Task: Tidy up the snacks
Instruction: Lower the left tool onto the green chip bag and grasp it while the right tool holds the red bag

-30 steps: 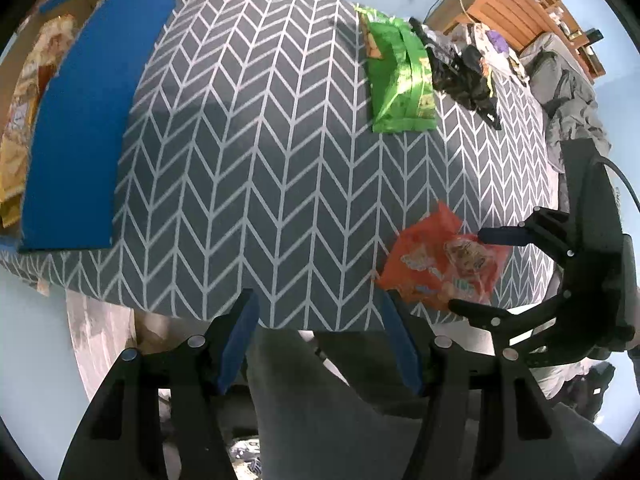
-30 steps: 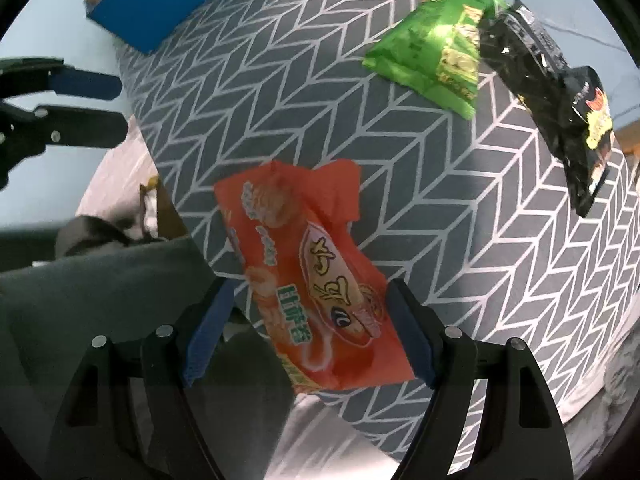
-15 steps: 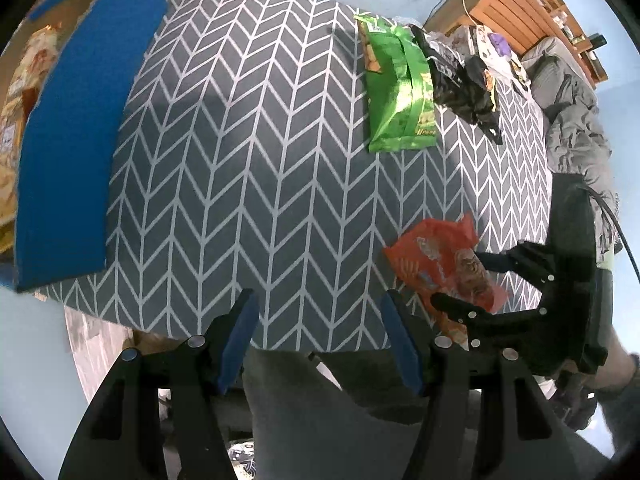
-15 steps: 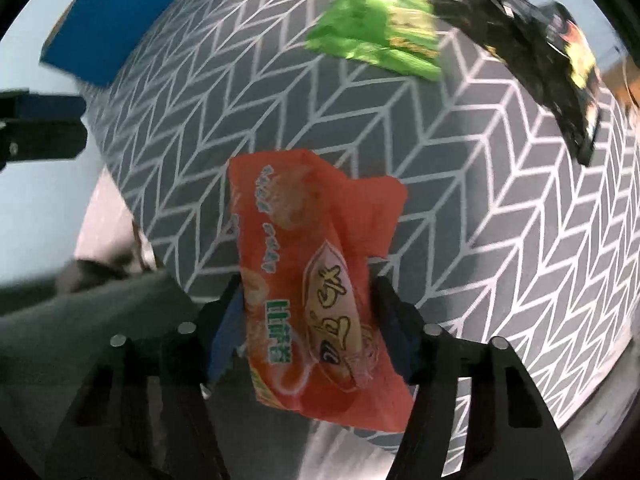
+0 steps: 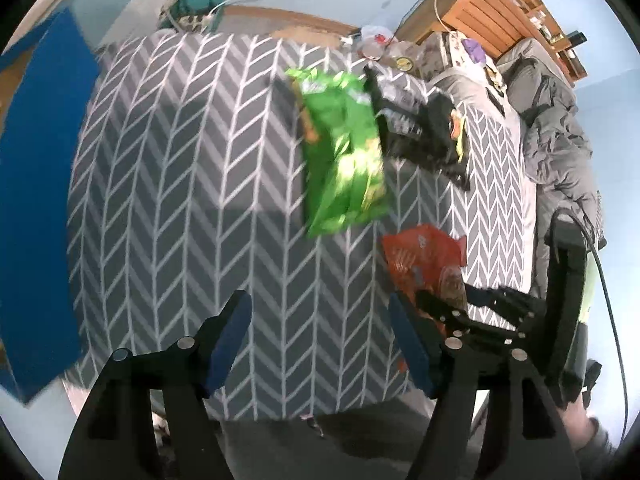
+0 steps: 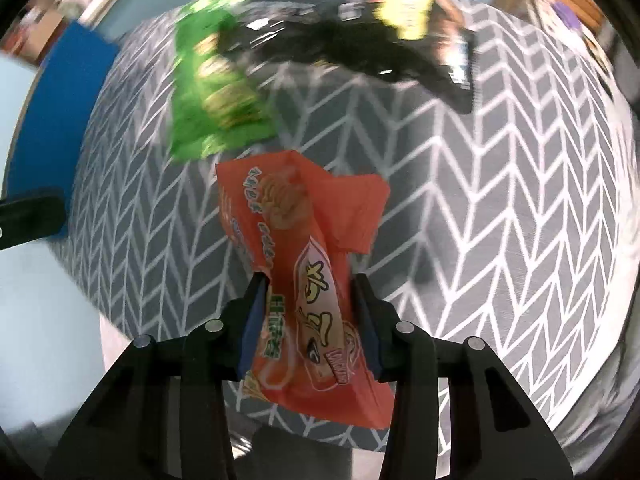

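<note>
Surface: grey cloth with a white herringbone pattern (image 5: 180, 200) covers the table, with pale blue floor around it and wooden shelving far beyond the left gripper.
Right gripper: right gripper (image 6: 310, 312) points steeply down, and its jaws are closing on the crinkly orange foil snack packet (image 6: 304, 264) — the blue pads already press its lower half from both sides, the packet's top standing up ahead of the fingertips.
Left gripper: left gripper (image 5: 320, 336) holds nothing; its jaws are opening wide over bare cloth, with the orange packet just to its right.
Green bag: shiny green snack bag (image 5: 342, 152) lies flat on the cloth ahead of both grippers, just beyond the orange packet's top edge.
Black bag: glossy black snack bag with yellow print (image 6: 360, 40) lies past the green one, touching or overlapping its far side; blur hides which.
Blue panel: flat blue board or box flap (image 5: 36, 184) sits well off to the left gripper's left, at the table's edge — what it belongs to I cannot tell.
Progress: early, by my reading. One packet is being gripped; the green and black bags lie untouched. Carrying each to its place is still left to do.
</note>
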A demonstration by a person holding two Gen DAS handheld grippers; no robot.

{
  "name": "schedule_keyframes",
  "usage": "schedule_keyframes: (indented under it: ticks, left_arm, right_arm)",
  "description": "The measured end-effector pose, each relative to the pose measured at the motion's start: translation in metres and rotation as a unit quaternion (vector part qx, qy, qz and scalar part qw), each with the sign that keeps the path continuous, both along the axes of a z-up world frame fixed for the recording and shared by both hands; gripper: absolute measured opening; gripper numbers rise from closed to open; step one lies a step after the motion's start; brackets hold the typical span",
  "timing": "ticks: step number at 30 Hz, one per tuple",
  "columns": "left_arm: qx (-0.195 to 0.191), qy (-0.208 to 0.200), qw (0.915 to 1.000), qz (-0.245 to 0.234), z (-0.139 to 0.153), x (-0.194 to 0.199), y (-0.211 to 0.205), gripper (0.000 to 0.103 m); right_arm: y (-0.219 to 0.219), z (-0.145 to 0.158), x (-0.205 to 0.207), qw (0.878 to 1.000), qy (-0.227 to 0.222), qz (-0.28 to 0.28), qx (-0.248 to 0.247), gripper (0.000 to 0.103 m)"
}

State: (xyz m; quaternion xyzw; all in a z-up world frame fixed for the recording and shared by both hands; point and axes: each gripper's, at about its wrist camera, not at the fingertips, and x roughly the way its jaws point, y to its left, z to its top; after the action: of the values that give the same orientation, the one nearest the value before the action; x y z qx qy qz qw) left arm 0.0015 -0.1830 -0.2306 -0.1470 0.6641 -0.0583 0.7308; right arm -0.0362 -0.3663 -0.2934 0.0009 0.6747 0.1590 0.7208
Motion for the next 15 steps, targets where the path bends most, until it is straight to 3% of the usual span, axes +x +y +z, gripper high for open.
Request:
schedule_keyframes:
  ticks: [6, 15]
  left_arm:
    - [-0.011, 0.001, 0.9999, -0.006, -0.006, 0.043, -0.015, 0.078]
    - [-0.021, 0.027, 0.9993, 0.014, -0.027, 0.085, -0.023, 0.078]
  right_arm:
    - [-0.042, 0.001, 0.031, 0.996, 0.007, -0.084, 0.001, 0.043]
    - [-0.103, 0.018, 0.045, 0.987, 0.016, -0.156, 0.036, 0.063]
